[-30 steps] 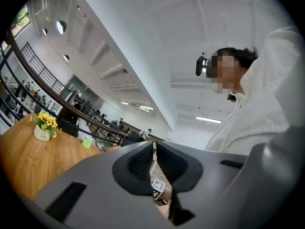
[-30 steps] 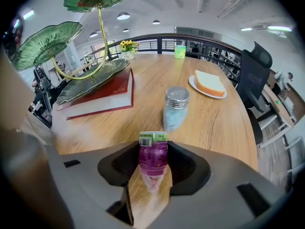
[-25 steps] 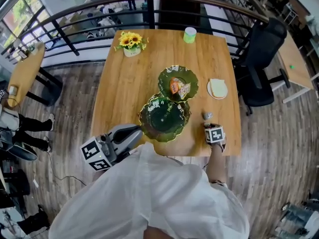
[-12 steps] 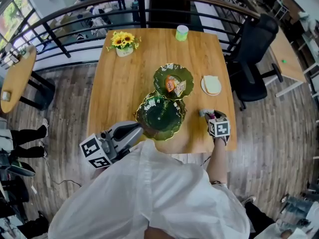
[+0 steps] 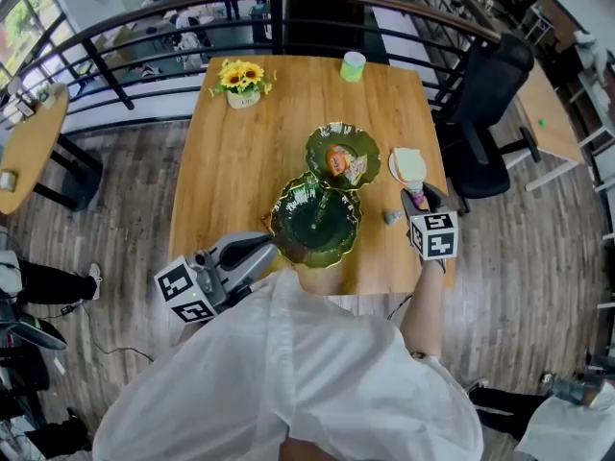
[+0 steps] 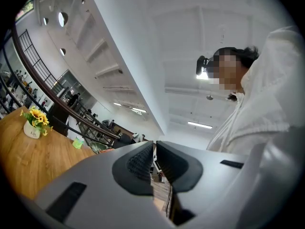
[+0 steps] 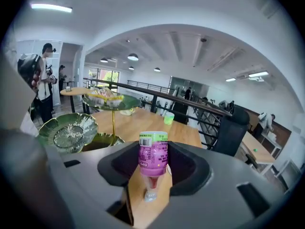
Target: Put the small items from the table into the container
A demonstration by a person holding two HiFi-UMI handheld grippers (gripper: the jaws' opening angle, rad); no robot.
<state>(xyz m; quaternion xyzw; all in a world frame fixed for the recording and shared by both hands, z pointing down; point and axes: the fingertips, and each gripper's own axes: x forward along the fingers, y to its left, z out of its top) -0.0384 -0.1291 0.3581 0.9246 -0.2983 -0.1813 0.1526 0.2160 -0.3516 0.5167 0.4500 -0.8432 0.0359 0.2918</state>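
My right gripper [image 5: 419, 197] hangs above the table's right side, shut on a small bottle [image 7: 153, 152] with a purple label and a green band. The same bottle [image 5: 416, 204] shows between the jaws in the head view. To its left stands a two-tier green leaf dish: the upper dish [image 5: 320, 148] holds snack packets, the lower dish [image 5: 309, 225] is bare. A small grey item [image 5: 392, 217] lies on the wood beside the lower dish. At the table's near edge my left gripper [image 5: 261, 250] is shut and holds nothing; the left gripper [image 6: 154, 160] points up at the ceiling.
A white round plate [image 5: 408, 165] lies just beyond the right gripper. A green cup [image 5: 353, 65] and a pot of sunflowers [image 5: 242, 81] stand at the far edge. A black railing runs behind the table; an office chair [image 5: 485, 99] sits to the right.
My right gripper has risen off the table with the bottle and drifted toward the white plate. The small grey item stayed on the wood. The left gripper has kept still.
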